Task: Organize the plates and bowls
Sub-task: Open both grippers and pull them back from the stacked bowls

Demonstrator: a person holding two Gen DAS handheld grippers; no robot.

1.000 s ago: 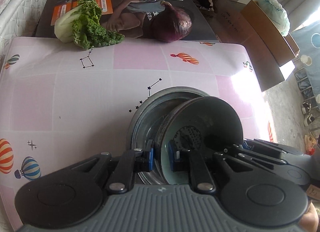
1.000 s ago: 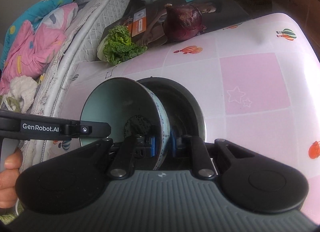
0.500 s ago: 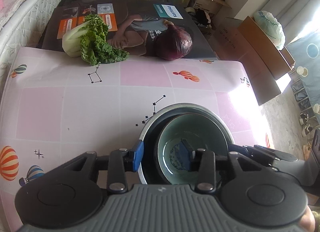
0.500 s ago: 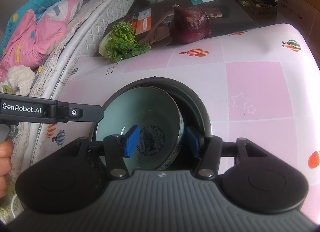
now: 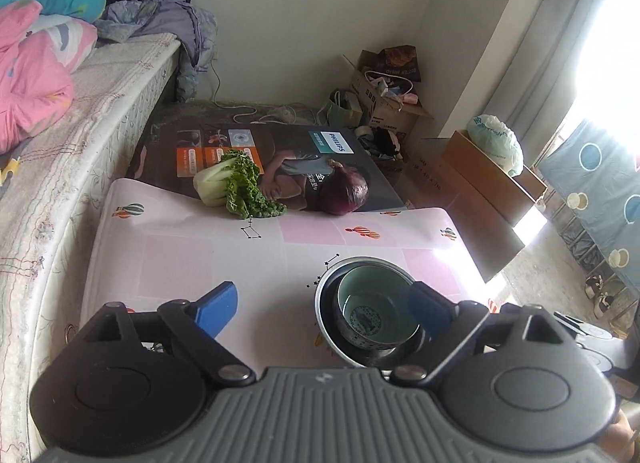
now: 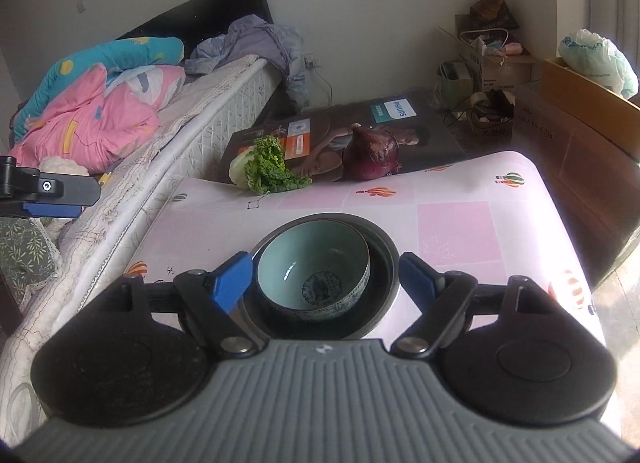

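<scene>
A pale green ceramic bowl point(image 6: 314, 269) with a blue pattern sits upright inside a larger metal bowl point(image 6: 382, 251) on the pink table; both also show in the left wrist view, ceramic bowl point(image 5: 374, 309) inside metal bowl point(image 5: 326, 287). My right gripper point(image 6: 326, 275) is open and empty, raised above and behind the bowls, its blue pads either side of them in view. My left gripper point(image 5: 322, 303) is open and empty, raised above the table to the left of the bowls. Neither gripper touches the bowls.
The pink tablecloth point(image 5: 180, 255) carries a leafy cabbage point(image 5: 236, 189) and a red onion point(image 5: 344, 191) at its far edge, on a dark printed box point(image 5: 280, 143). A bed point(image 6: 120, 151) runs along the left. Cardboard boxes point(image 5: 492, 171) stand on the right.
Both grippers opened wider and pulled up and back from the bowls. The ceramic bowl, tilted on edge a second ago, now rests upright in the metal bowl.
</scene>
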